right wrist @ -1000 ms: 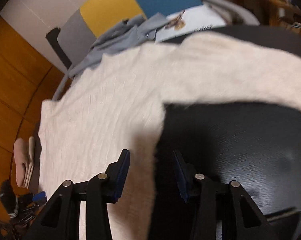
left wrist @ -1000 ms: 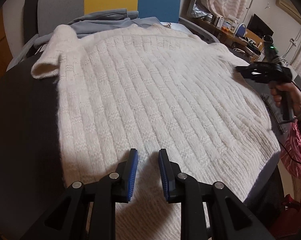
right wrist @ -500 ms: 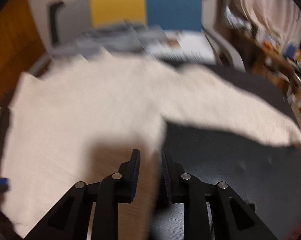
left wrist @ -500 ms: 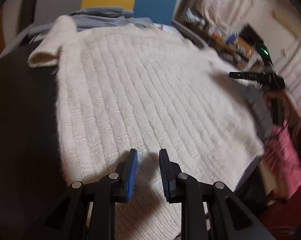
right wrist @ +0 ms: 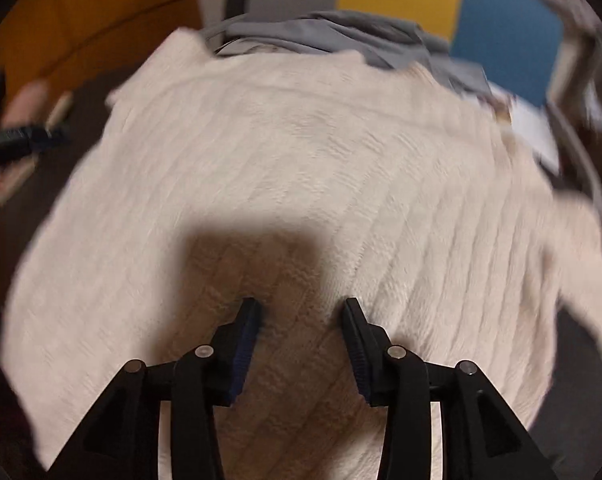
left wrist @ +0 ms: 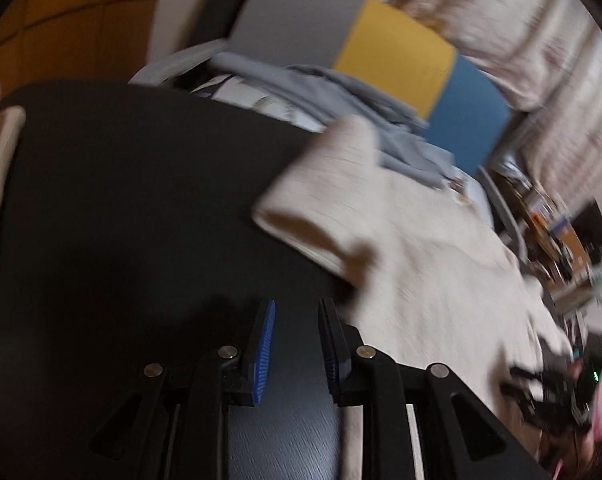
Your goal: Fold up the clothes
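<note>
Sweater folding looks barely begun, to judge from how the garment lies. Start at the right gripper (right wrist: 299,344): its black jaws with blue ribbed pads are spreading apart above the middle of the cream cable-knit sweater (right wrist: 301,184), nothing pinched between them, only their own shadow falling on the knit below. The left gripper (left wrist: 295,348) hangs over the bare black table (left wrist: 121,208) just beside the sweater's edge, its jaws parted by a narrow gap with only dark tabletop visible through it, so it grips nothing. Moving outward, the sweater lies spread flat across the table; in the left wrist view one short sleeve (left wrist: 321,204) sticks out sideways onto the dark surface, and in the right wrist view the other side trails off toward the table's edge, too blurred to read well. Beyond the collar end sits a crumpled grey-blue garment (right wrist: 333,36), apparently waiting its turn, in front of a grey, yellow and blue panel (left wrist: 397,56). No fold or crease shows across the body, so I judge the laying-out to be done, while tucking in the sleeves and doubling the body all remain.
</note>
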